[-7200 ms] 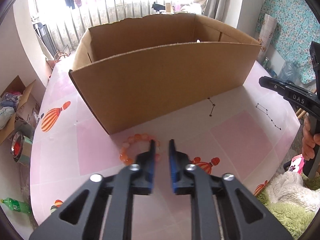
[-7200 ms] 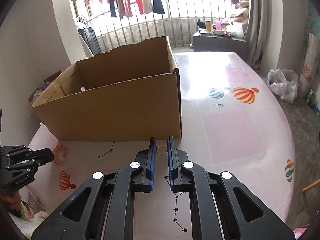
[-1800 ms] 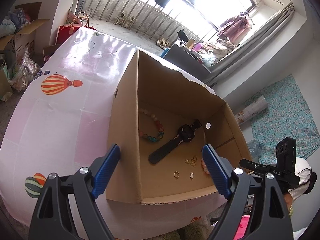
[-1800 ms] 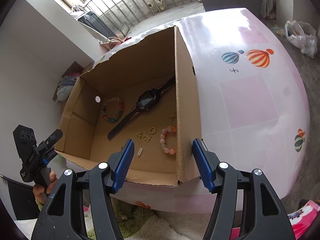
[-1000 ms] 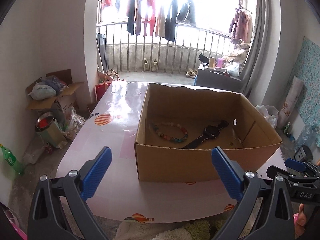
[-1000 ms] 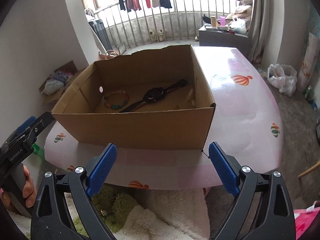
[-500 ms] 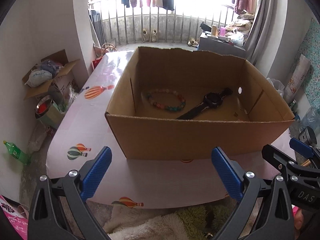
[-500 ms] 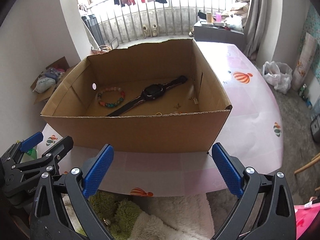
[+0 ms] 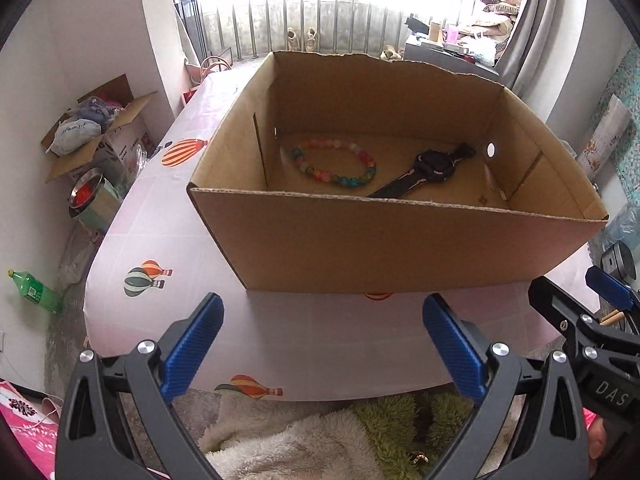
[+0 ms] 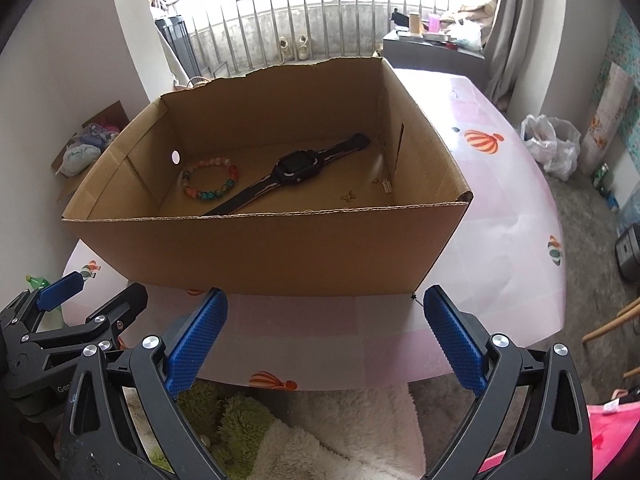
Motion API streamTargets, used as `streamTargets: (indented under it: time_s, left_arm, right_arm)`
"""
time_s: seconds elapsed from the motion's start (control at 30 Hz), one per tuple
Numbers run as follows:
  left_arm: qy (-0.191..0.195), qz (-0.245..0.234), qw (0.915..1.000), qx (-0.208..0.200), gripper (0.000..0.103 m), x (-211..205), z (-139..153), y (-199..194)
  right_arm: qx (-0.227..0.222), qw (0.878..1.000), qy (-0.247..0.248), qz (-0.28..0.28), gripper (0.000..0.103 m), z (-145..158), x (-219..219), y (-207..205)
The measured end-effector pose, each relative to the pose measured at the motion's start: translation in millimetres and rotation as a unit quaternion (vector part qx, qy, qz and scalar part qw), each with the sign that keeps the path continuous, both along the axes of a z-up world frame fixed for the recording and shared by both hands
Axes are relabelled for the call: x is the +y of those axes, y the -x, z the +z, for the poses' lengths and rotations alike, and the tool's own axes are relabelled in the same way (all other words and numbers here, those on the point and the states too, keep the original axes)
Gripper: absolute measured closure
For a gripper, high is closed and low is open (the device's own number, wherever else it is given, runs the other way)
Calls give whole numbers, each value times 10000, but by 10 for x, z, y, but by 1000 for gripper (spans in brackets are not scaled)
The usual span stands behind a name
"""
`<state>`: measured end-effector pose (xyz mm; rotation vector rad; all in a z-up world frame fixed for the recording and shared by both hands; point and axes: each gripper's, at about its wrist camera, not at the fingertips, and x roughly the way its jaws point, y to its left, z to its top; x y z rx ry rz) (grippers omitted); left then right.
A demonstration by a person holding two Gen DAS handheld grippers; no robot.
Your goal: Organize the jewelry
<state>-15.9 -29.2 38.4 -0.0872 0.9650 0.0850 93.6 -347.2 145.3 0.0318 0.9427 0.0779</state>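
Note:
An open cardboard box [image 9: 400,248] [image 10: 280,252] stands on the pink table. Inside lie a multicoloured bead bracelet [image 9: 334,160] [image 10: 210,182], a black watch [image 9: 430,168] [image 10: 296,168] and small gold pieces [image 10: 350,196] [image 9: 482,199]. My left gripper [image 9: 322,344] is wide open and empty, held in front of the box near the table's front edge. My right gripper [image 10: 324,332] is also wide open and empty, beside it. The near part of the box floor is hidden by the front wall.
The pink table [image 9: 304,340] [image 10: 512,220] has balloon prints. A fluffy white and green rug [image 9: 320,436] [image 10: 320,420] lies below the front edge. A box of clutter [image 9: 92,128] and a green bottle [image 9: 34,286] are on the floor at left. A white bag [image 10: 554,146] sits at right.
Both grippers have come slightly closer to the box and stay wide open. Earlier they dropped an orange bracelet and a gold ring into the box, then pulled back.

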Motion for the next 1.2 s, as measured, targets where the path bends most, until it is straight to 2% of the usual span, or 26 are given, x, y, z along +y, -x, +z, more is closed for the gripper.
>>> streamTargets:
  time_s: [1.2]
  left_arm:
    - [94, 25, 9999, 51, 5, 31, -40, -9]
  right_arm:
    - [39, 9999, 99, 46, 9, -23, 26, 10]
